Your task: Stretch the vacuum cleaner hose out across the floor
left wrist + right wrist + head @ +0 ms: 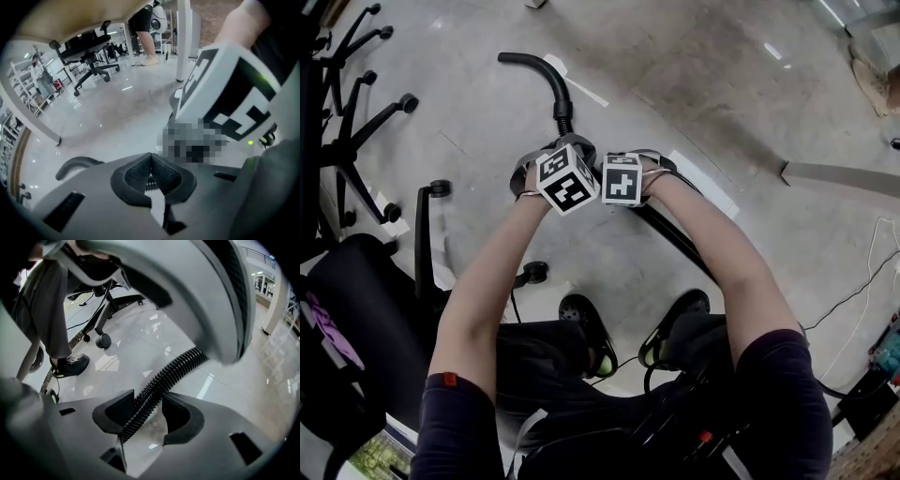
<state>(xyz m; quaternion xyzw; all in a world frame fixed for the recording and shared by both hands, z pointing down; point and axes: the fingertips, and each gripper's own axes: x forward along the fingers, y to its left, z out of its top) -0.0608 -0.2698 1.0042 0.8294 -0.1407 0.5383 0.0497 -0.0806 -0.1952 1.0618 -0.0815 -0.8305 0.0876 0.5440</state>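
1. The floor (703, 103) was polished grey concrete, glossy enough to throw back the ceiling lights as pale streaks.
2. Strips of white tape (581, 86) lay stuck to it, and a thin cable (853, 292) trailed across it at the right of the head view.
3. Black star-shaped chair bases (380, 117) with casters crowded the left edge of the head view, and a black office chair (366, 291) stood nearer.
4. In the left gripper view a pale table top (70, 18) ran overhead on a white leg (183, 42), with a black swivel chair (89, 51) beyond.
5. Shelving (33, 79) lined the far left, and a person (143, 28) stood in the distance.
6. The right gripper view showed a chair caster (103, 341) and a pale column (274, 310).
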